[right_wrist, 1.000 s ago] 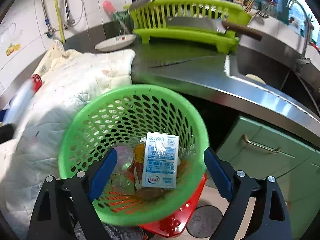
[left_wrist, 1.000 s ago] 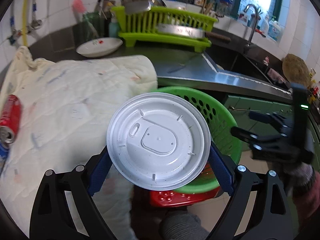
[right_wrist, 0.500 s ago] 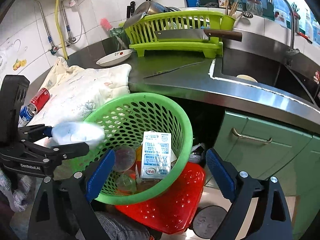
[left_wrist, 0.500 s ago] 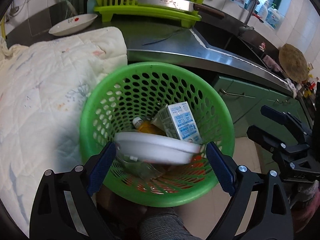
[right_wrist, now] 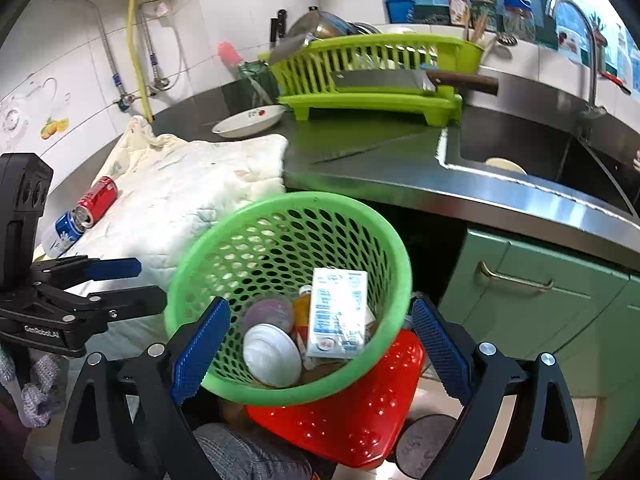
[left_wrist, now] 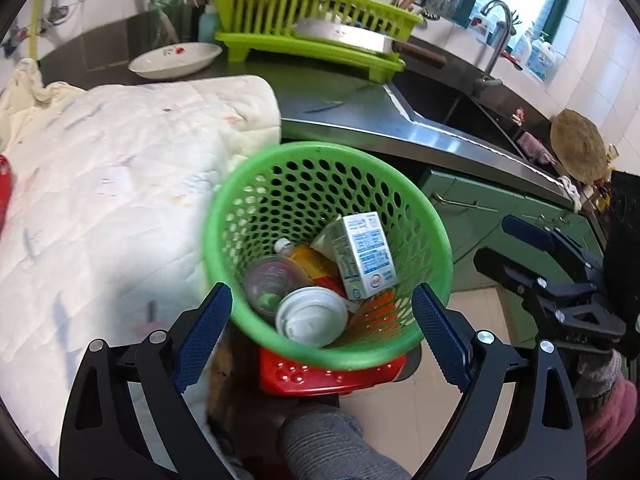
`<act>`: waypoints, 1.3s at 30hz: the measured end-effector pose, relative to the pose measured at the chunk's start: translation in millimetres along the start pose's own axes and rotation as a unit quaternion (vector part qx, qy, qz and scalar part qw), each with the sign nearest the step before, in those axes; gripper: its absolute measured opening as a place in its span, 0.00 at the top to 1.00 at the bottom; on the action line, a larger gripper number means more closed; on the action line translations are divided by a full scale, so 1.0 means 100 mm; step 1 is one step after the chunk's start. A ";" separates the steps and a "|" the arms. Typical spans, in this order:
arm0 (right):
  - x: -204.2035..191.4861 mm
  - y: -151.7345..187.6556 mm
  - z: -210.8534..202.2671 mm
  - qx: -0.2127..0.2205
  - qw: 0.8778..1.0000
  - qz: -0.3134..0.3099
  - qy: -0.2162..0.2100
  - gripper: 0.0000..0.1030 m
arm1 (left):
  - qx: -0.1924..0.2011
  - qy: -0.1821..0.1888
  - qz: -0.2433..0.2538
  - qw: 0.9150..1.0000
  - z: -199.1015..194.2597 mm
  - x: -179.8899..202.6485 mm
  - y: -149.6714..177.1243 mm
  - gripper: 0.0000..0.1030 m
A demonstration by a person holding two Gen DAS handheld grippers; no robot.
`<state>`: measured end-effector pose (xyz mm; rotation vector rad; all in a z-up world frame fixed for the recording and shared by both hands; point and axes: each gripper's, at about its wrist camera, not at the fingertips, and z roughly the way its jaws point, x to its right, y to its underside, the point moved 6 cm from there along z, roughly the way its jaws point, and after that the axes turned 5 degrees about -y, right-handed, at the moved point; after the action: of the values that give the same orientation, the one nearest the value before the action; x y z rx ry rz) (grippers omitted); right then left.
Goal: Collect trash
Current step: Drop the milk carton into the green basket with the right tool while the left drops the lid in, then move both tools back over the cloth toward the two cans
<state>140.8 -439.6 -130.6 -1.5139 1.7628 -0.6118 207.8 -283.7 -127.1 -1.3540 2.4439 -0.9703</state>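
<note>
A green perforated basket (left_wrist: 248,184) (right_wrist: 188,264) stands on a red stool (left_wrist: 320,376) (right_wrist: 360,424). In it lie a white lid (left_wrist: 312,316) (right_wrist: 272,354), a white milk carton (left_wrist: 366,256) (right_wrist: 338,312), a clear cup (left_wrist: 272,280) and an orange bottle (left_wrist: 308,260). My left gripper (left_wrist: 322,328) is open and empty above the basket's near rim; it shows at the left of the right wrist view (right_wrist: 132,284). My right gripper (right_wrist: 320,344) is open and empty over the basket. A red can (right_wrist: 98,198) and a blue can (right_wrist: 66,228) lie on the cloth.
A cream quilted cloth (left_wrist: 112,184) (right_wrist: 188,176) covers the counter left of the basket. Behind are a white plate (left_wrist: 174,60), a green dish rack (left_wrist: 316,28) with a cleaver (right_wrist: 384,80), and a steel sink (right_wrist: 540,148). Green cabinets (right_wrist: 540,300) stand at right.
The white lid has left my left gripper and dropped to the bottom of the basket. The left gripper has pulled back a little. The right gripper stays open over the basket.
</note>
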 end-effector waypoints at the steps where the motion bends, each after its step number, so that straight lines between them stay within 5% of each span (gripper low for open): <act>1: -0.04 -0.02 -0.01 0.002 1.000 -0.003 -0.002 0.14 | 0.004 -0.005 0.001 1.000 -0.05 -0.04 0.01 0.13; 16: -0.95 -0.20 0.19 -0.010 0.997 -0.057 -0.056 0.14 | 0.054 -0.111 -0.023 0.992 -0.87 -1.08 0.26 0.13; 27: -1.73 -0.36 0.53 -0.035 0.990 -0.098 -0.098 0.14 | 0.069 -0.215 -0.076 0.971 -1.41 -2.41 0.23 0.13; 32: -2.01 -0.46 0.70 -0.044 0.986 -0.118 -0.106 0.14 | 0.066 -0.246 -0.081 0.963 -1.48 -2.90 0.20 0.13; 39: -2.37 -0.65 1.00 -0.065 0.982 -0.131 -0.122 0.14 | 0.032 -0.261 -0.028 0.965 -1.26 -3.26 0.14 0.12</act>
<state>270.7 -211.8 -93.2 -1.8457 1.4540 -0.4216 326.7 43.2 -87.3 -1.4402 1.9732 -0.5955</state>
